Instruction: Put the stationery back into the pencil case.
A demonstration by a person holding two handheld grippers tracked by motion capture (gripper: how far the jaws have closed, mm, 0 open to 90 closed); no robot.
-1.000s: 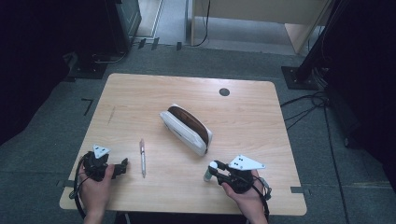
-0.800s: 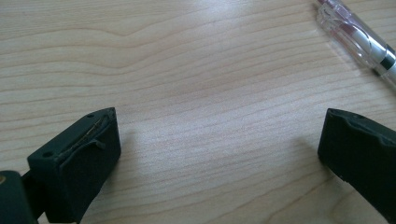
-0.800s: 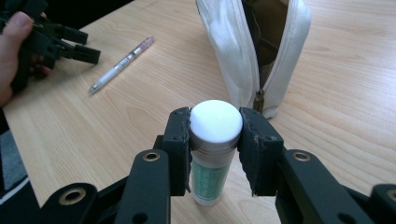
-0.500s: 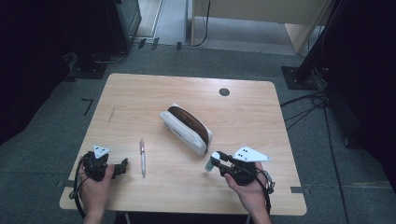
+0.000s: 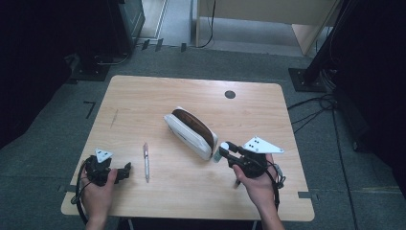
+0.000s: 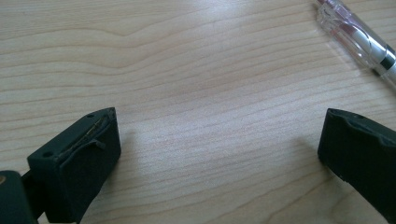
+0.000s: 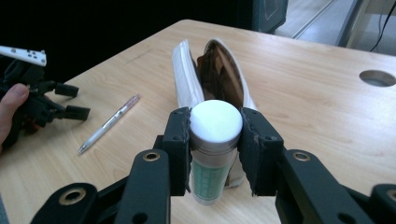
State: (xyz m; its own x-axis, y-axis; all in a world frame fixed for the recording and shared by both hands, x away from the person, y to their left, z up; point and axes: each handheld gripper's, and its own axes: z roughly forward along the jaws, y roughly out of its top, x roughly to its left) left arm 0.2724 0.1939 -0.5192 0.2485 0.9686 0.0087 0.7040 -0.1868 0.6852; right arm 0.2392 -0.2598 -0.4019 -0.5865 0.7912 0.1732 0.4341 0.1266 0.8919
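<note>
While my right gripper's (image 7: 215, 154) black fingers (image 7: 180, 149) press on either side of a small upright cylinder with a white cap and a green-printed label (image 7: 212, 149), I see it held close before the near end of the open white pencil case with a brown lining (image 7: 212, 74); whether the cylinder's base touches the wood I cannot tell. In the high view the right gripper (image 5: 224, 153) sits just beside that pencil case (image 5: 190, 132), which lies slantwise at the middle of the light wooden counter (image 5: 143, 100). My left gripper's (image 6: 219, 140) fingers (image 6: 79, 158) stand wide apart over bare wood with nothing between them. In the high view the left gripper (image 5: 125, 171) rests in the hand near the counter's front left corner. A clear plastic pen with a pink barrel (image 5: 146, 162) lies just beside it, between the two hands. A round dark hole (image 5: 230, 94) marks the counter's far side, well apart from the case.
</note>
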